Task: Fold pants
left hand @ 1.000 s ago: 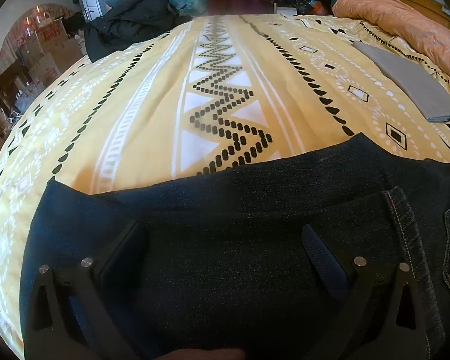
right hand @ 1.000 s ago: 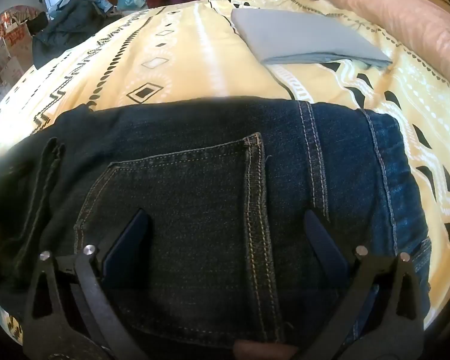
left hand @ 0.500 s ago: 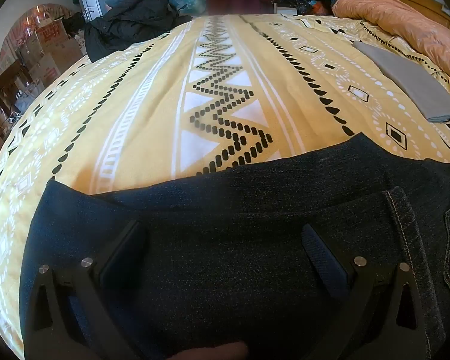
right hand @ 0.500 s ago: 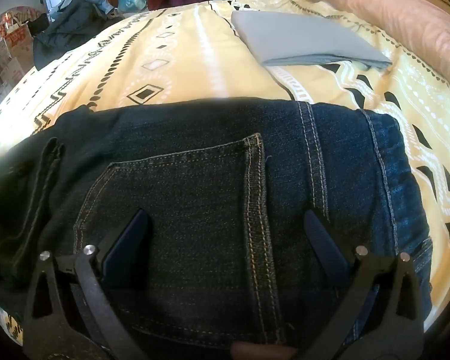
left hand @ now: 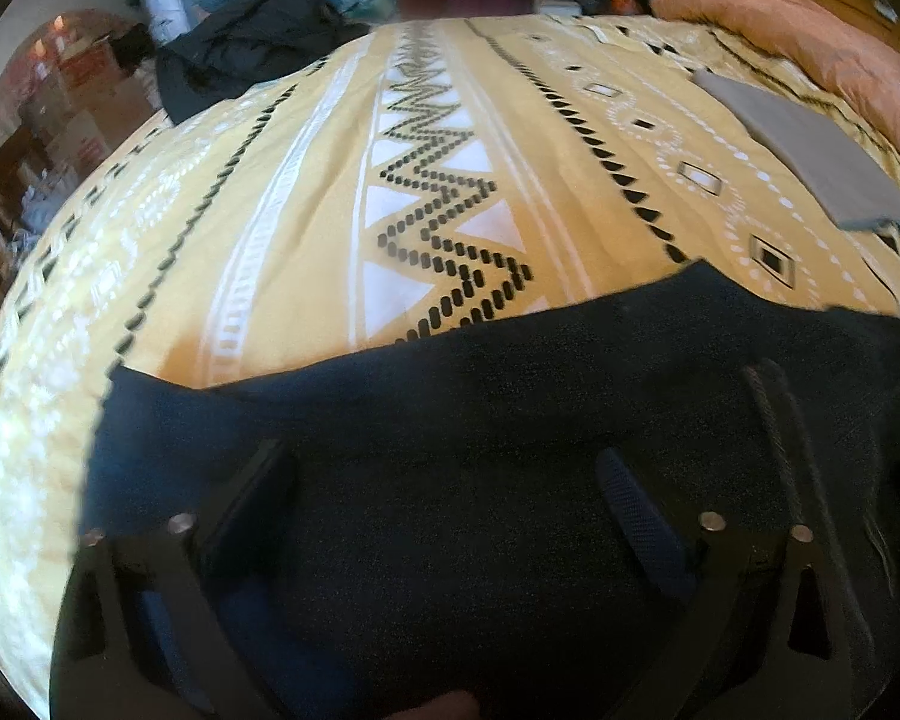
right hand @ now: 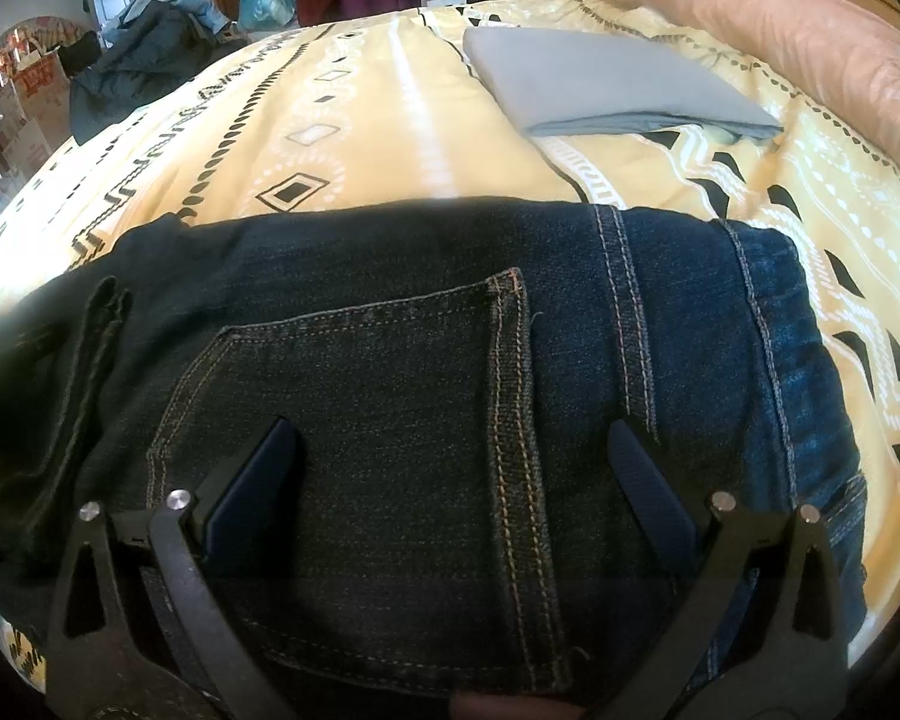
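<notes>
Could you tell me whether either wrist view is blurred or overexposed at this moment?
Left wrist view: soft with motion blur, smearing the bedspread pattern and jeans seam. Right wrist view: sharp, pocket stitching crisp, but sunlight washes out the bedspread at the left edge.

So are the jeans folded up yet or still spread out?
Folded: the jeans lie as a compact block on the bedspread, back pocket on top.

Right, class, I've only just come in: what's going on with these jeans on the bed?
A person is folding dark blue denim jeans on a yellow patterned bedspread, with a two-finger tool in each hand. The left tool and right tool are both open above the denim, gripping nothing. The jeans lie in a compact bundle, back pocket up. A folded grey cloth lies further back.
</notes>
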Tool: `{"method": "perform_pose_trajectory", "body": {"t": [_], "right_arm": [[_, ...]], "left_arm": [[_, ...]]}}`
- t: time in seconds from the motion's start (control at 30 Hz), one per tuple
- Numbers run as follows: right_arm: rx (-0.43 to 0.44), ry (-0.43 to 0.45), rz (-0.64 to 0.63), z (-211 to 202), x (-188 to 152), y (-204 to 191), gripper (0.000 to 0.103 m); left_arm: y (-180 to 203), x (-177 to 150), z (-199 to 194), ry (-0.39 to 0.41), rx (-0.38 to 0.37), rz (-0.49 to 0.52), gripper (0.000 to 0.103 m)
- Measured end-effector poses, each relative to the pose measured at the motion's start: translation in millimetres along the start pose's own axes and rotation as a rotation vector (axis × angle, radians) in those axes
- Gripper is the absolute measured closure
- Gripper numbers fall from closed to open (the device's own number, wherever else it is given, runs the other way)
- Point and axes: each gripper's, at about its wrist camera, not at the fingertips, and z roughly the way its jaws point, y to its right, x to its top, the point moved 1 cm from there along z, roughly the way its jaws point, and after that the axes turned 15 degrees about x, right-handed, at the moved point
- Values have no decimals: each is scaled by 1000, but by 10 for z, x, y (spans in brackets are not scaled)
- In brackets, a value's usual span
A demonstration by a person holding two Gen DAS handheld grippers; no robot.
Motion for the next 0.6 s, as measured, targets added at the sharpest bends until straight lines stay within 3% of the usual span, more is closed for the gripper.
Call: {"method": "perform_pose_trajectory", "body": {"t": [0.13, 0.2, 0.3, 0.4, 0.6], "right_arm": [[12, 6, 1, -14, -6, 11, 0], [13, 10, 0, -14, -6, 6, 0], [16, 16, 0, -18, -16, 7, 0], [16, 17, 0, -19, -14, 7, 0], [17, 18, 0, -18, -16, 7, 0]], "left_arm": [[102, -200, -692, 214, -9, 183, 7], [167, -417, -1086, 318, -75, 273, 5], [346, -659, -1297, 350, -128, 365, 4], [590, -787, -1213, 330, -119, 446, 6], [708, -815, -1020, 294, -91, 396, 10]]}}
